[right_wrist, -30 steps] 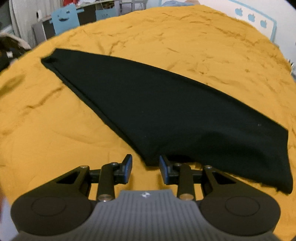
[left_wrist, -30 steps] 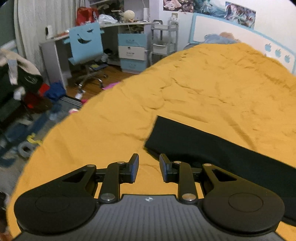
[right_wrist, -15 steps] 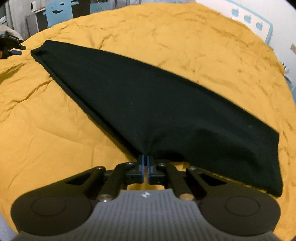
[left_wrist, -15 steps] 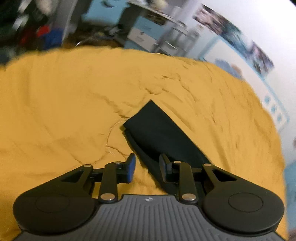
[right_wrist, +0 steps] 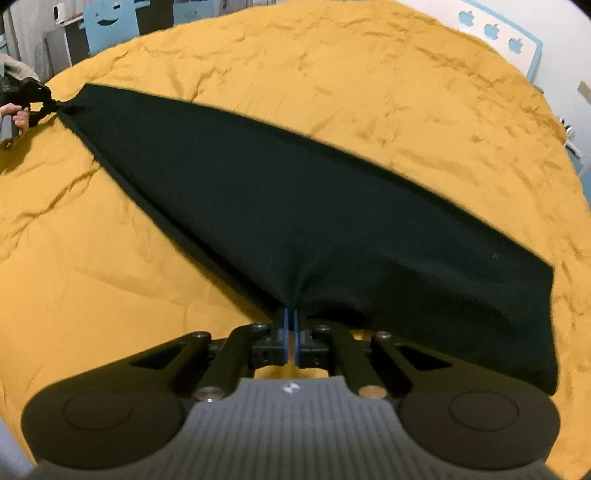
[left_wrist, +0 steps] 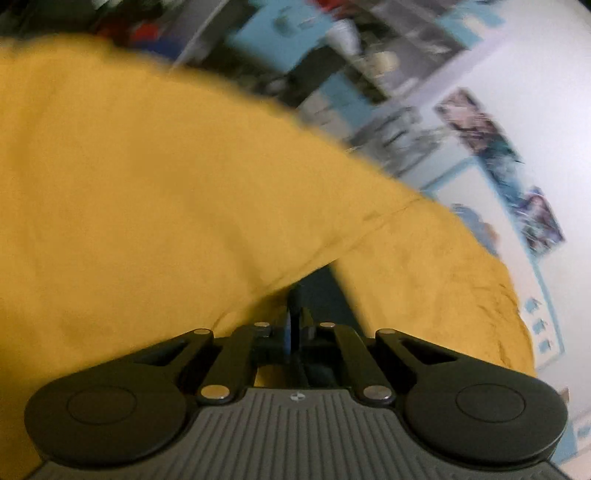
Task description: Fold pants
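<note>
Black pants (right_wrist: 295,206) lie folded lengthwise on the yellow bedspread (right_wrist: 332,74). My right gripper (right_wrist: 290,321) is shut on the near corner of the wide end, lifting the cloth slightly. My left gripper (left_wrist: 293,325) is shut on the narrow far end of the pants (left_wrist: 317,291). Most of the cloth is hidden there behind a yellow fold. In the right wrist view the left gripper (right_wrist: 55,105) shows at the far left, pinching the pants' tip.
The left wrist view is blurred by motion. A raised fold of bedspread (left_wrist: 184,221) fills its left half. A desk and blue chair (right_wrist: 110,22) stand beyond the bed. A white headboard (right_wrist: 498,33) with apple prints is at the right.
My left gripper swung to the pants' narrow end and shut on it. My right gripper shut on the wide end's corner half a second ago and holds it.
</note>
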Tool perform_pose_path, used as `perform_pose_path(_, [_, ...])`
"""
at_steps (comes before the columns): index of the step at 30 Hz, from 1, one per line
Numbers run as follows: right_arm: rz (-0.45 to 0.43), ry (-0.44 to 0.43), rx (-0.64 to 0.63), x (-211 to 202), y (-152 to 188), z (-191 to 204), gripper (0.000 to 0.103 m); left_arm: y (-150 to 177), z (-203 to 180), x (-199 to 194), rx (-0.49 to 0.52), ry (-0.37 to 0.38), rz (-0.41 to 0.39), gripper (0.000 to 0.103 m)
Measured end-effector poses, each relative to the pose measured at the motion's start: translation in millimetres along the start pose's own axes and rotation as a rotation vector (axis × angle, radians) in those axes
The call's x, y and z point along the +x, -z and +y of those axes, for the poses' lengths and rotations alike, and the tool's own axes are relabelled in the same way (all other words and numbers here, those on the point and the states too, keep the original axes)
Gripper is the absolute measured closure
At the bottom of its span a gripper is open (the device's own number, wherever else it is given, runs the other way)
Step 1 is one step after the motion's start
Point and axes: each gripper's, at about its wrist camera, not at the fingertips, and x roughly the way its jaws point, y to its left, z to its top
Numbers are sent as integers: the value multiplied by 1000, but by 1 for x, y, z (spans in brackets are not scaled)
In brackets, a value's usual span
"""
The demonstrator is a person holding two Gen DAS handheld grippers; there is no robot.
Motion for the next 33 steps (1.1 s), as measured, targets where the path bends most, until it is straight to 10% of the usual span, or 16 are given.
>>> perform_pose_path(4, [43,-23,-18,1,1,2,103,-14,-11,-17,149,-48,25,100])
perform_pose_path(11, [161,-45,-9,25,23,0,103,8,35,-7,29,-85,79,97])
perform_pose_path(15, [154,-81,25,23,21,-6,103,4,47,-11,-99,-12,92,62])
perform_pose_path(19, [128,-73,-3,8,22,-8,103,7,46,-10,-130,8,80,51])
perform_pose_path(22, [132,-38,20,1,29,-18,103,15,34,-6,-89,-39,56,69])
perform_pose_path(24, [140,-19,59,2,33,-35,103,15,21,-7,-58,-67,33,99])
perform_pose_path(33, [56,-65,210,-13,54,-78,95,39,-102,-79,241,39,-154,100])
